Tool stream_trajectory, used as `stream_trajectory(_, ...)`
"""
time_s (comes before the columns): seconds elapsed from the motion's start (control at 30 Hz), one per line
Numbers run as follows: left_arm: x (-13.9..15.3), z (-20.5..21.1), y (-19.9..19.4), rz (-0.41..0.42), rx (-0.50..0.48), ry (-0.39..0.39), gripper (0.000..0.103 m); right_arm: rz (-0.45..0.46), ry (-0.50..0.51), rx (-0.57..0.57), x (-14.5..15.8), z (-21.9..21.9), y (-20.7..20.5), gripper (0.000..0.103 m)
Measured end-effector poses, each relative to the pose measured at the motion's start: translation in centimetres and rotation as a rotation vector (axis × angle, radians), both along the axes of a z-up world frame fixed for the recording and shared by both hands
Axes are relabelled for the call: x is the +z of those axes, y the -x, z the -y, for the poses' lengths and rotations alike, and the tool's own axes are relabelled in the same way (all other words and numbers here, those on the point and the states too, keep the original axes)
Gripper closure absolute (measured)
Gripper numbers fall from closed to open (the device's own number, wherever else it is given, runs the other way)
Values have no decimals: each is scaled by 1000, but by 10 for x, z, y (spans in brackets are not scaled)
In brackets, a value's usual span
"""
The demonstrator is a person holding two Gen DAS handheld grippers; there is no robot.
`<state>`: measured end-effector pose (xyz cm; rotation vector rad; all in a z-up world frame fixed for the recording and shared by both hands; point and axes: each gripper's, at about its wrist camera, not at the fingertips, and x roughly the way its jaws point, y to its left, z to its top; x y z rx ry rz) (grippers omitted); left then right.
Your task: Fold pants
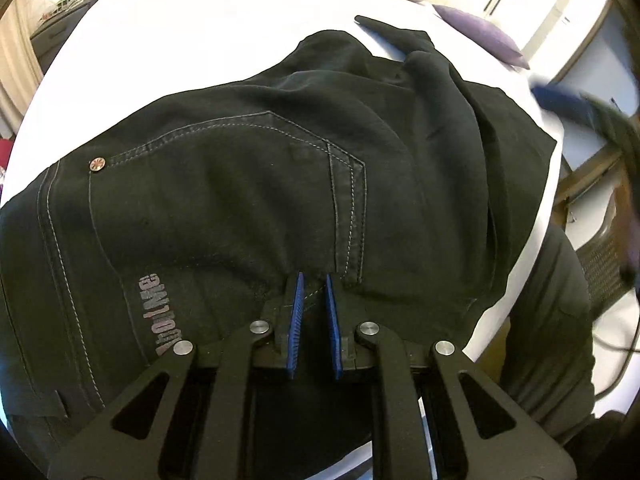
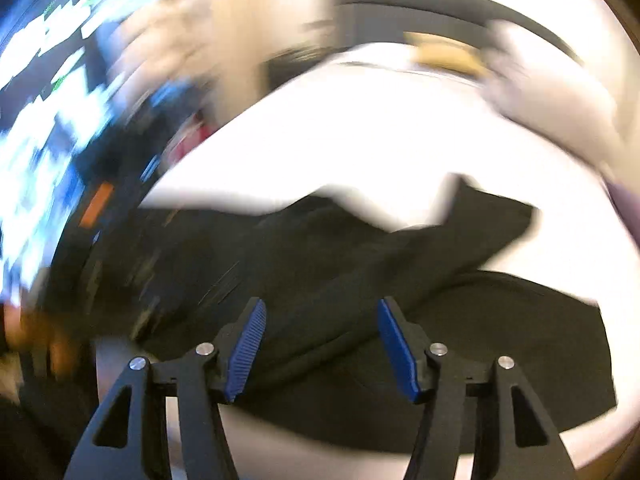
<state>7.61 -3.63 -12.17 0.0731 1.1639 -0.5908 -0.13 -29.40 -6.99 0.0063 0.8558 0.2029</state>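
Note:
Black pants (image 1: 280, 168) lie bunched on a white table (image 1: 200, 40), back pocket with grey stitching and a rivet facing up. My left gripper (image 1: 313, 280) is shut on a fold of the pants near the pocket seam, cloth pinched between its blue pads. In the blurred right wrist view the pants (image 2: 320, 260) spread below my right gripper (image 2: 320, 304). It hangs above them, open, with nothing between its fingers. A blue smear at the left wrist view's right edge is that right gripper (image 1: 560, 96).
A purple cushion (image 1: 480, 36) lies at the table's far right edge, with white cabinets (image 1: 540, 0) behind it. A woven basket (image 1: 600, 256) stands on the floor to the right. A bright blurred screen (image 2: 40, 100) fills the right wrist view's left side.

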Motion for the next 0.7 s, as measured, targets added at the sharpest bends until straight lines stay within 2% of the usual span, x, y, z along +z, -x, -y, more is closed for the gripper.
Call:
stream_trajectory(0.07,-1,-2,-2,-14,15,19,92,4,-49,-167,9,43,-41,41)
stream_trajectory(0.23,-6,-12,-4,-43,41,56,92,-103,-14,-380,-6,83,-146,40)
stream_trajectory(0.3,-7,-14,-4,-48,45,63,92,-149,13,-403,-22,85,-186,40)
stream_trajectory(0.47,-9,-24,-7,-74,56,92,92,-257,89,-445,-66,82,-256,40)
stream_trajectory(0.63,-10,-23,-12,-83,56,97,92,-365,194,-440,-111,82,-285,40)
stream_trajectory(0.67,-11,-21,-13,-83,56,95,92,-351,197,-430,-112,81,-285,46)
stream_trajectory(0.7,-11,-19,-13,-82,55,94,92,-325,190,-424,-109,83,-283,78)
